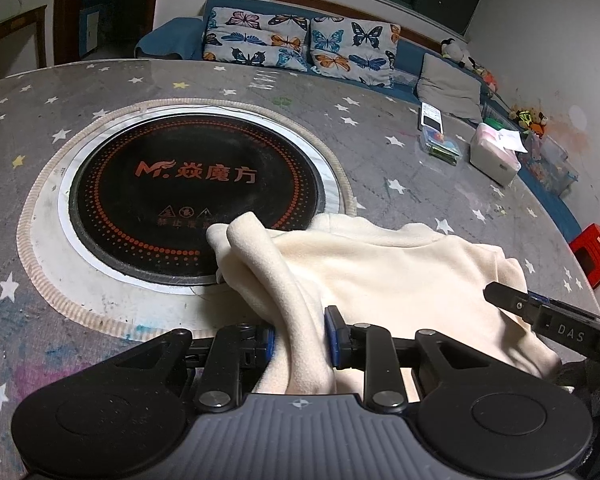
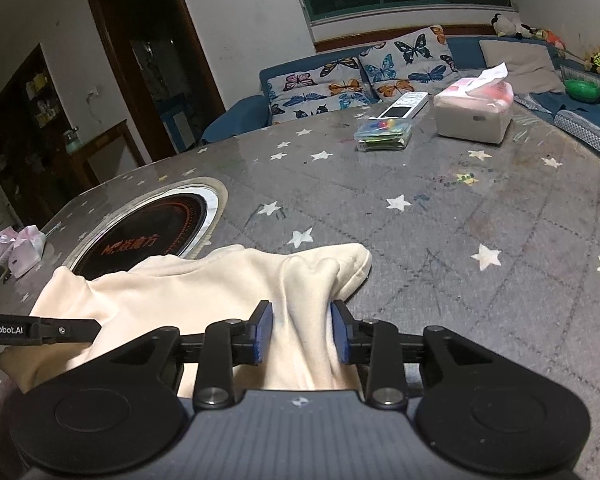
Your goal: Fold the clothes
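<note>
A cream fleece garment (image 1: 400, 272) lies bunched on the grey star-patterned table, its far edge over the black induction hob (image 1: 196, 196). My left gripper (image 1: 300, 338) is shut on a fold of its left edge, the blue pads pressing the cloth. In the right wrist view the garment (image 2: 204, 292) spreads to the left, and my right gripper (image 2: 302, 332) is closed on a thick fold of its right end. Each gripper's tip shows at the edge of the other's view.
The hob (image 2: 156, 232) sits in the table. At the far side stand a tissue box (image 2: 474, 114), a clear box of coloured items (image 2: 384, 134) and a remote (image 2: 406, 105). A pink pouch (image 2: 18, 250) lies at the left edge. A sofa with butterfly cushions (image 1: 300, 46) is behind.
</note>
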